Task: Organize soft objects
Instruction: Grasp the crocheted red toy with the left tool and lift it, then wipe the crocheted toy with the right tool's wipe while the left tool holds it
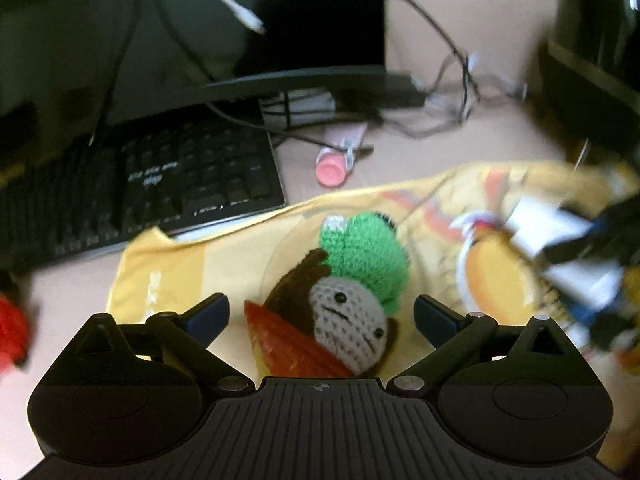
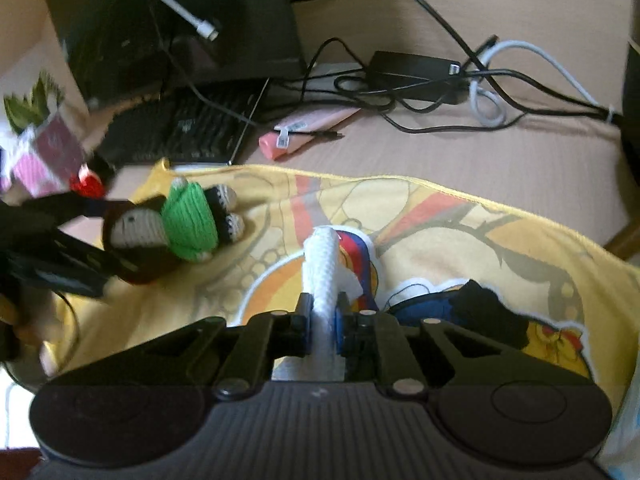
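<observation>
A crocheted doll with a grey face, brown hair and green body lies on a yellow printed cloth. My left gripper is open, its fingers on either side of the doll's head without touching it. In the right wrist view the same doll lies at the left on the cloth, with the left gripper's dark body beside it. My right gripper is shut on a white knitted soft piece that sticks out forward between the fingers. A black soft item lies on the cloth to the right.
A black keyboard and a monitor base sit behind the cloth. A pink tube and tangled cables with a power brick lie on the desk. A red soft object is at the far left. A pink and white item stands left.
</observation>
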Demonstrator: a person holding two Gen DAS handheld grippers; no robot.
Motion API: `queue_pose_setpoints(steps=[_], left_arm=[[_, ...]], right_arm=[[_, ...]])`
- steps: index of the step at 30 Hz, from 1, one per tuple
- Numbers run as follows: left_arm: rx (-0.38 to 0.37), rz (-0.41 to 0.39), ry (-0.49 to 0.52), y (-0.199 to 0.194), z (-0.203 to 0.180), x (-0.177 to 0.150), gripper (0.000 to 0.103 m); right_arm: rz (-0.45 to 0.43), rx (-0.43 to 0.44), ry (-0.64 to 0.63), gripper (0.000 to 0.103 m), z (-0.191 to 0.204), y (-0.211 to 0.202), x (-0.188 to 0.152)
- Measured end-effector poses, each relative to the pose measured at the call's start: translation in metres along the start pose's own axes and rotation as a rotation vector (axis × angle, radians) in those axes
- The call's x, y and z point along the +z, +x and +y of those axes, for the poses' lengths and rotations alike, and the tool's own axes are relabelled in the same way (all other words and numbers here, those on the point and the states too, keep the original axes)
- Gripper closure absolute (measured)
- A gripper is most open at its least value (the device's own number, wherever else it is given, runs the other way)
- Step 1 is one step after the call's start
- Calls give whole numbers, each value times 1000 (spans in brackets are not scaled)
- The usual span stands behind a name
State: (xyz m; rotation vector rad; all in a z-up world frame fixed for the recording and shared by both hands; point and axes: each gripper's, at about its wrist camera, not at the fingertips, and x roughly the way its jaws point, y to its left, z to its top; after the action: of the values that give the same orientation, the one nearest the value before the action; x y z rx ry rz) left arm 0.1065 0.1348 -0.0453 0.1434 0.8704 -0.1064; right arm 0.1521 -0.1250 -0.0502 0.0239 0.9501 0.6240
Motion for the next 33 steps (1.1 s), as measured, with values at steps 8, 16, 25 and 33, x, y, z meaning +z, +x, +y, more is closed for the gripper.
queue_pose_setpoints(steps=[8,16,25,33], left_arm=[[-149,19,-231,-5,23,12,31],[-312,95,-420,-11,8,1,26],[-152,90,-163,-37,-41,-1,3],[-140,130,-147,-39,-45,-7,2]], right_arm=[[-67,6,100,90,-17,-22,0],[-110,200,216,90,-17,-32,18],[14,409,239,90,24,19,20],[3,223,61,91,35,19,5]])
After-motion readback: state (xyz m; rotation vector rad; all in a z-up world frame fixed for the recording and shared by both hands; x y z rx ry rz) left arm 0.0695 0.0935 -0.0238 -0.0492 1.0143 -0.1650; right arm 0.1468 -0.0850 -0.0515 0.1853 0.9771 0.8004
